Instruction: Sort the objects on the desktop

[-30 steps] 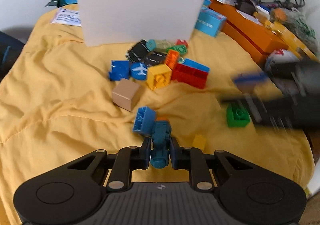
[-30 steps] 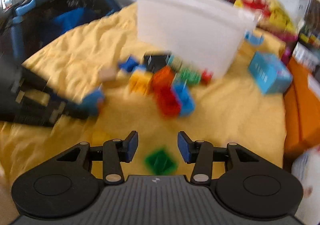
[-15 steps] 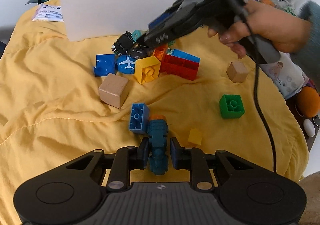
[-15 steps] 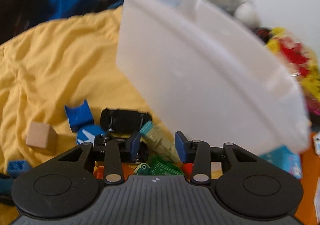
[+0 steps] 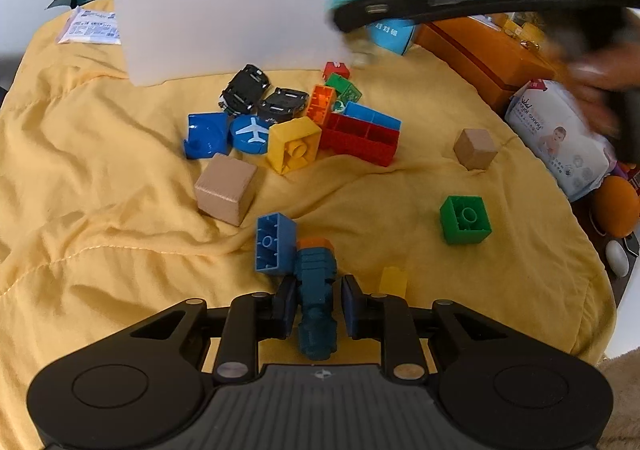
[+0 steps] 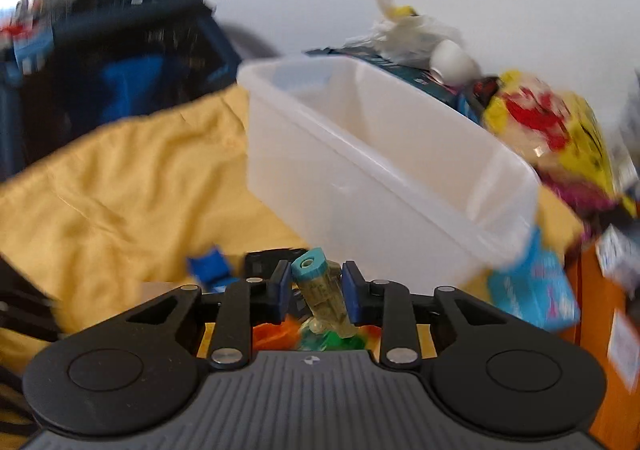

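At lower centre of the right wrist view, the right gripper [image 6: 314, 292] is closing its blue pads on a translucent yellow-green piece with a teal cap [image 6: 322, 290], which stands tilted between them, the pads at or very near its sides; the piece sits clear of the blurred pile of bricks below, apparently lifted for carrying. Just beyond it, filling the centre and right of the frame, the white plastic bin [image 6: 384, 170] stands open-topped on the yellow cloth [image 6: 120, 178], the likely destination for the sorted toys. In the left wrist view, the left gripper [image 5: 316, 306] at lower centre has its fingers narrowed around a dark teal toy figure [image 5: 316, 302] with an orange tip, the left pad against it and a thin gap showing at the right pad, so a firm pinch cannot be confirmed; the figure lies lengthwise along the fingers, a convenient line for a pickup. A blue brick [image 5: 274, 244] touches the figure's upper left. Farther up, a wooden cube [image 5: 226, 188], a yellow brick [image 5: 294, 144], a red brick [image 5: 362, 140] and two black toy cars [image 5: 264, 94] wait before the bin, with a green brick [image 5: 466, 220] apart at right.
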